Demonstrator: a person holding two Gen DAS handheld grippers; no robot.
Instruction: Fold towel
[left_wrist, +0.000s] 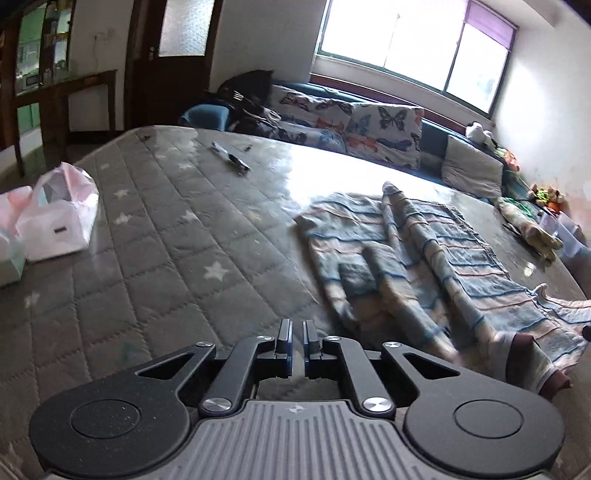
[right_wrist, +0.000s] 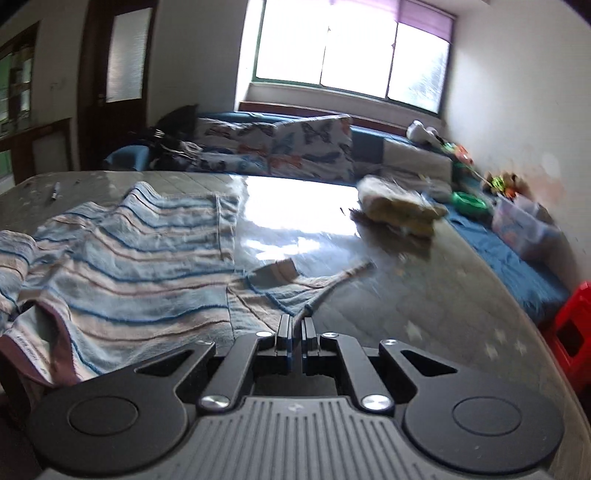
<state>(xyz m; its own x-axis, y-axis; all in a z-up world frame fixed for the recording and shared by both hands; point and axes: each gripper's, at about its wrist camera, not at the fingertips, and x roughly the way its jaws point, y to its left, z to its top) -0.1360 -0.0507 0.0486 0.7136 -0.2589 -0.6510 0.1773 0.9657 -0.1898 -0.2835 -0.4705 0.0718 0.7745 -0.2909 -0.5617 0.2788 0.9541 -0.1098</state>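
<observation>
A blue, pink and white striped towel (left_wrist: 424, 266) lies rumpled on the grey quilted mattress (left_wrist: 166, 229), with a raised ridge down its middle. My left gripper (left_wrist: 297, 343) is shut with nothing between its fingers, hovering over bare mattress to the left of the towel's near edge. In the right wrist view the towel (right_wrist: 122, 266) spreads to the left, and a thin corner strip of it runs down into my right gripper (right_wrist: 297, 330), which is shut on that corner. The towel's maroon hem (right_wrist: 55, 332) hangs at the near left edge.
A white plastic bag (left_wrist: 55, 221) sits at the mattress's left edge, and a pen (left_wrist: 231, 158) lies farther back. Butterfly pillows (left_wrist: 369, 129) line the far side. A folded yellowish cloth (right_wrist: 399, 206), a clear box (right_wrist: 524, 225) and a red stool (right_wrist: 569, 328) are on the right.
</observation>
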